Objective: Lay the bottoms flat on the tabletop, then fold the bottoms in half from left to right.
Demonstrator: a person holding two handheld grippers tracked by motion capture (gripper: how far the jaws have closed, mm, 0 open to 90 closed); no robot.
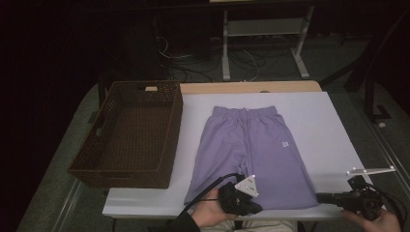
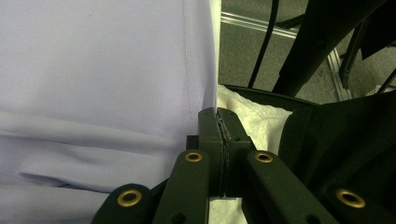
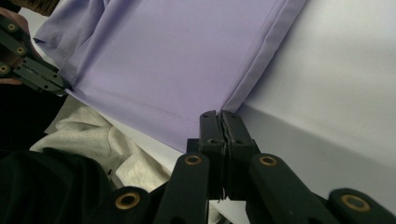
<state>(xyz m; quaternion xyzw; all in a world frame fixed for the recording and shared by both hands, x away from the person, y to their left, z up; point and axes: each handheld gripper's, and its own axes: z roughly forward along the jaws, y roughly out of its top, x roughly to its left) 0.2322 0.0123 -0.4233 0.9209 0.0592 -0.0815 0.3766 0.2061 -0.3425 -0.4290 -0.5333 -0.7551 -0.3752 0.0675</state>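
Note:
A pair of lilac shorts (image 1: 251,150) lies flat on the white table (image 1: 329,135), waistband at the far end and leg hems toward me. My left gripper (image 1: 258,209) is at the near hem around its middle. In the left gripper view its jaws (image 2: 219,114) are shut on the edge of the fabric (image 2: 93,70). My right gripper (image 1: 319,197) is at the near right corner of the shorts. Its jaws (image 3: 221,114) are shut on that hem corner (image 3: 177,56). The left gripper (image 3: 60,86) also appears farther along the same hem.
A dark brown wicker basket (image 1: 116,169) stands on the left of the table beside the shorts. Both hands come in over the table's near edge. Pale clothing (image 3: 84,135) lies below that edge. A metal table frame (image 1: 261,29) and cables stand behind.

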